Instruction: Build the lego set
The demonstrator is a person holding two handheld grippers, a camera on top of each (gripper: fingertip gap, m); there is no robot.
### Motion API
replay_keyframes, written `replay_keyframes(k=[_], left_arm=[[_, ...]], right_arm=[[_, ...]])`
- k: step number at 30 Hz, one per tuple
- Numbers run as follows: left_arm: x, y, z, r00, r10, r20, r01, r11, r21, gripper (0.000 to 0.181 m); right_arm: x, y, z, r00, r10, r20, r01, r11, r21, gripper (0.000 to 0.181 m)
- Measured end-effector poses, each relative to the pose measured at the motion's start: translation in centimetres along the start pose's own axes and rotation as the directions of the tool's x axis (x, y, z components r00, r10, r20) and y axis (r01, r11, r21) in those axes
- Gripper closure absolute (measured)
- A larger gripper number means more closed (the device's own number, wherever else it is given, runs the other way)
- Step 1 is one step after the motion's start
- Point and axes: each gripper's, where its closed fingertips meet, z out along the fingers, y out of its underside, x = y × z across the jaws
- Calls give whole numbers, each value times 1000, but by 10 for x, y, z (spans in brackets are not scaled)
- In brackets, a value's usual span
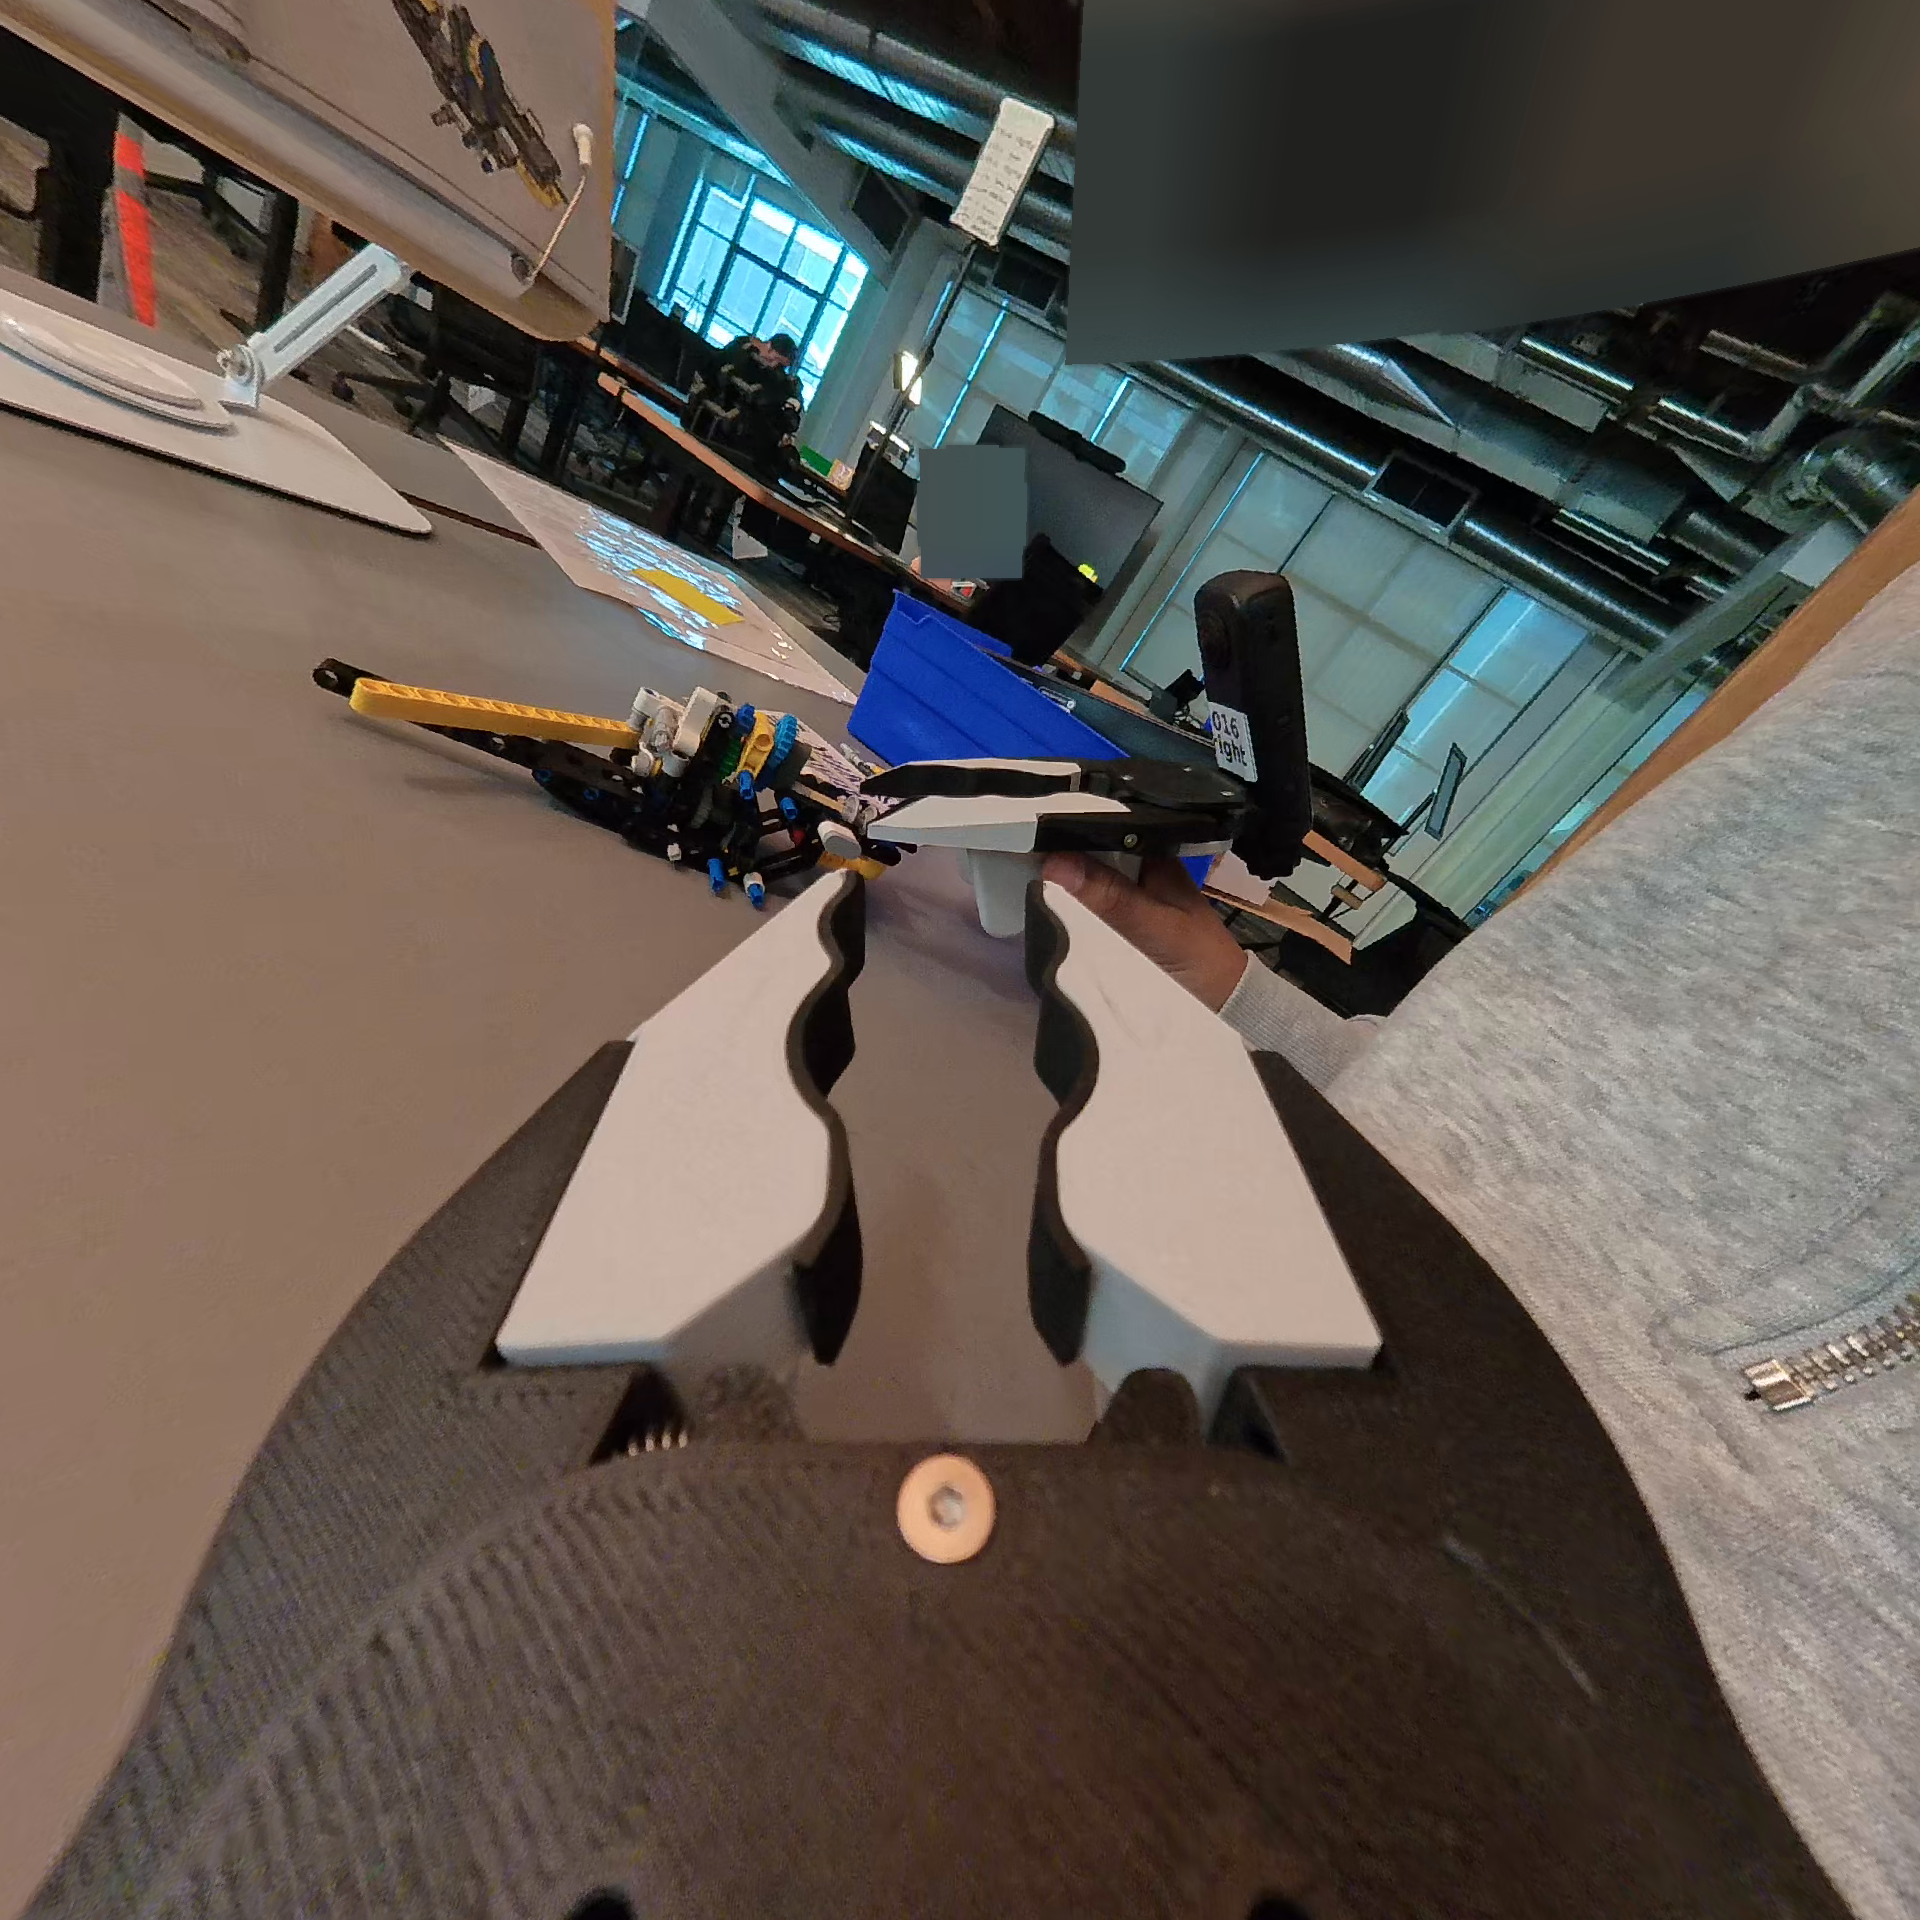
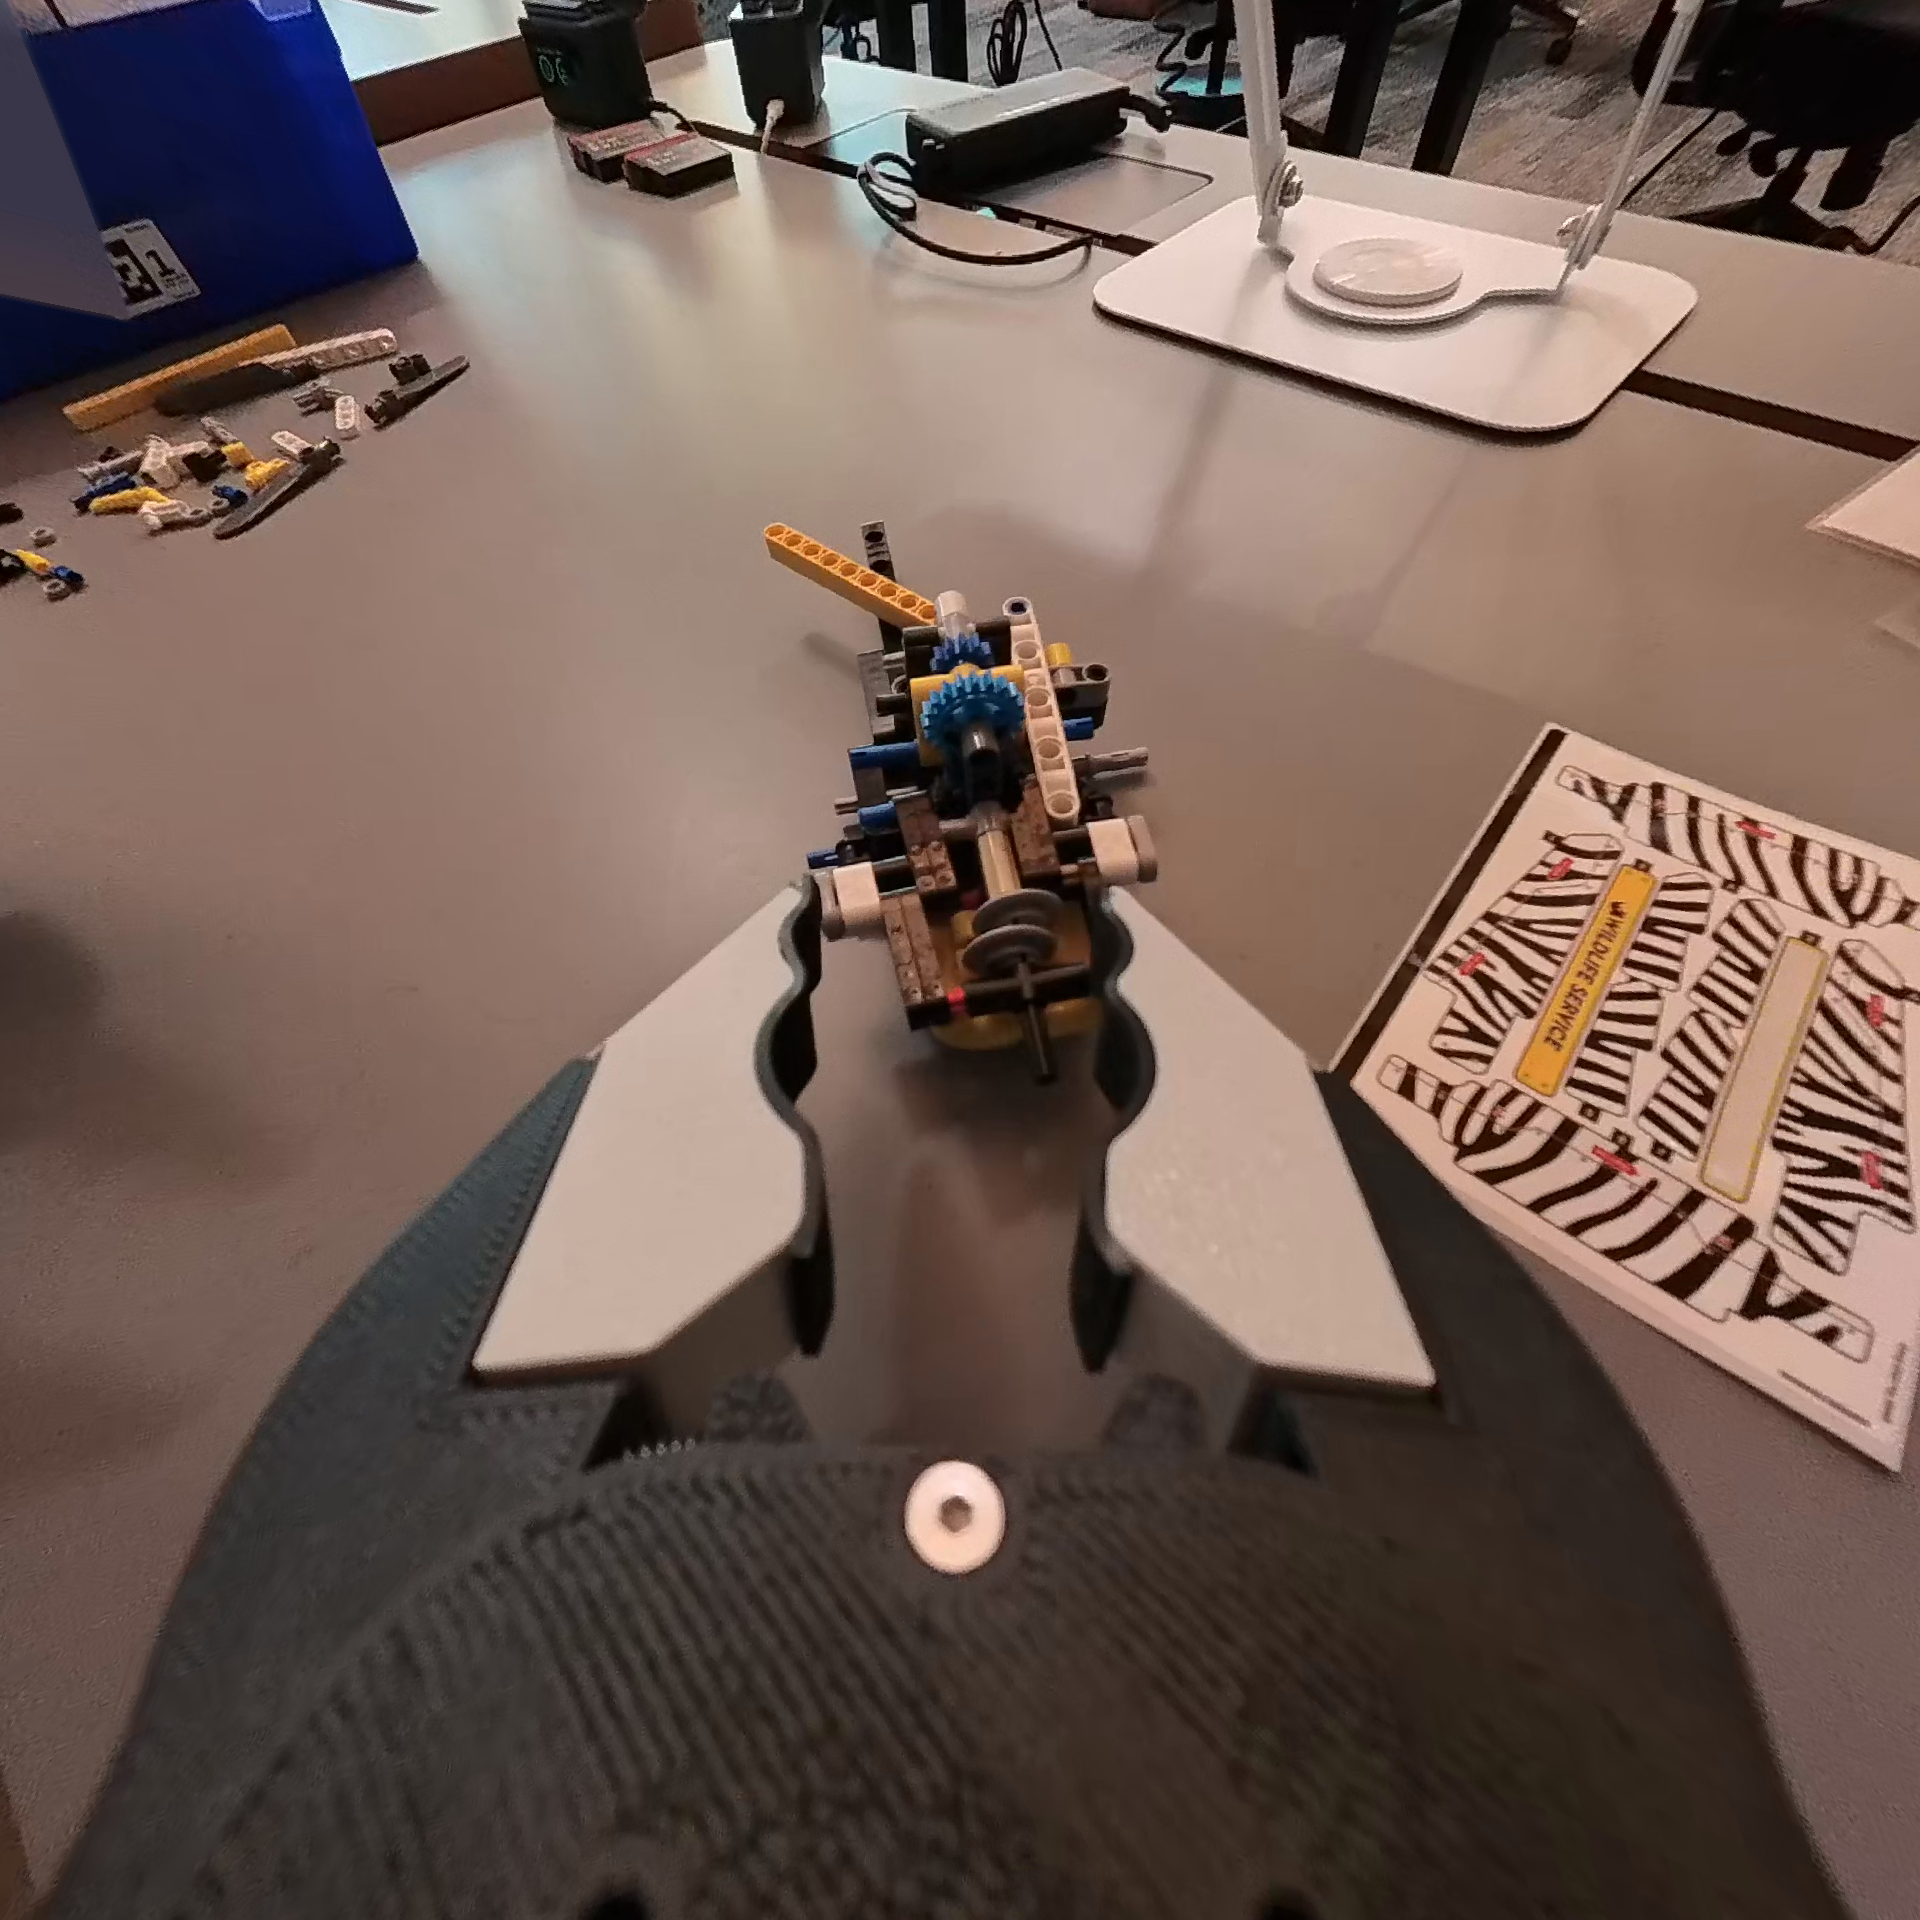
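Our right tool (image 2: 961, 914) reaches the near end of the model (image 2: 982, 821), which sits on the grey surface (image 2: 520, 779). Its fingers stand spread either side of that end, the left tip just beside a white connector and the right tip near the yellow base; we cannot tell whether either pad touches, and nothing is pinched. The model points away from us, with blue gears on top and a yellow beam (image 2: 847, 571) sticking out at the far end.

Our left tool (image 1: 940, 899) is held low over the surface, released, with bare surface between its fingers. Past its tips we see the model (image 1: 675, 769) from the side and the right tool (image 1: 868, 826) at its end, held by a hand (image 1: 1143, 904).

Loose parts (image 2: 197, 457) lie well apart to the left, near a blue bin (image 2: 208, 156). A zebra-striped sticker sheet (image 2: 1662, 1060) lies flat to the right of the model. A white stand base (image 2: 1403, 301) sits farther back.
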Motion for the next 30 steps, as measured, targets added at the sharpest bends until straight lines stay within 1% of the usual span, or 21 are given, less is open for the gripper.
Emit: replay_keyframes(k=[12,19,27,30], left_arm=[[0,-1,0,1000,-3,-2,3,1000,8,152],[-1,-1,0,1000,-7,-2,7,1000,5,152],[-1,-1,0,1000,-7,-3,7,1000,8,152],[-1,-1,0,1000,-8,-3,8,1000,7,152]], right_arm=[[2,-2,-2,1000,5,-13,-5,1000,14,132],[2,1,1,1000,-7,-20,7,1000,-9,132],[9,0,-1,998,21,-57,-21,1000,1,139],[18,2,0,993,40,-110,-41,999,-7,147]])
